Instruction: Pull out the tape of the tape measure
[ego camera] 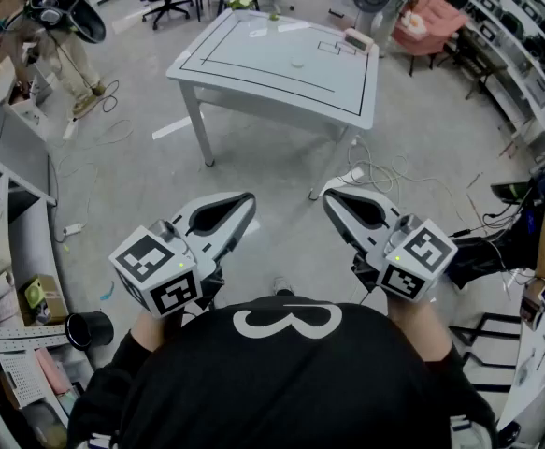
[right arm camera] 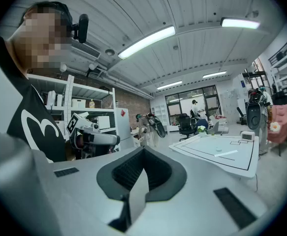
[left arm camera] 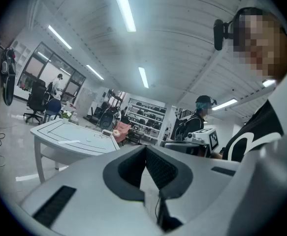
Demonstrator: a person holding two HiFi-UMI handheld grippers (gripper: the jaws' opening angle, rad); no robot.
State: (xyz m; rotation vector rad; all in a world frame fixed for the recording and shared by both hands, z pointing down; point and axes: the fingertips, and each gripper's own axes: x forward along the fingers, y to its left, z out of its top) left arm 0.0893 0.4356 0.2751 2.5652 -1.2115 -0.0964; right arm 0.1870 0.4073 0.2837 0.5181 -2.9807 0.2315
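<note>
Floor [ego camera: 253,195]: grey concrete is spreading under everything in the head view.
Desk [ego camera: 253,78]: a white desk with black outline marks is standing at 12 o'clock from both tools, well apart from them.
Person [ego camera: 291,372]: the camera wearer, in a black shirt with a white figure, is filling the 6 o'clock edge of the head view and is gripping one tool in each hand.
Left tongs [ego camera: 250,197]: they are pointing toward 1 o'clock, about level. In the left gripper view [left arm camera: 145,149] the jaws are pressing together with nothing between them.
Right tongs [ego camera: 327,195]: they are pointing toward 11 o'clock, dipping slightly. In the right gripper view [right arm camera: 143,149] the jaws are likewise pressing together on nothing.
Cables [ego camera: 370,171]: pale leads are lying looped on the floor at 5 o'clock of the desk, near its leg.
Box [ego camera: 357,39]: a small pale box is sitting at the desk's 2 o'clock corner.
Small round thing [ego camera: 297,64]: it is lying on the desk, toward the far edge, at 8 o'clock from the box.
Tape measure: its place cannot be told. The small round thing is too tiny to identify.
</note>
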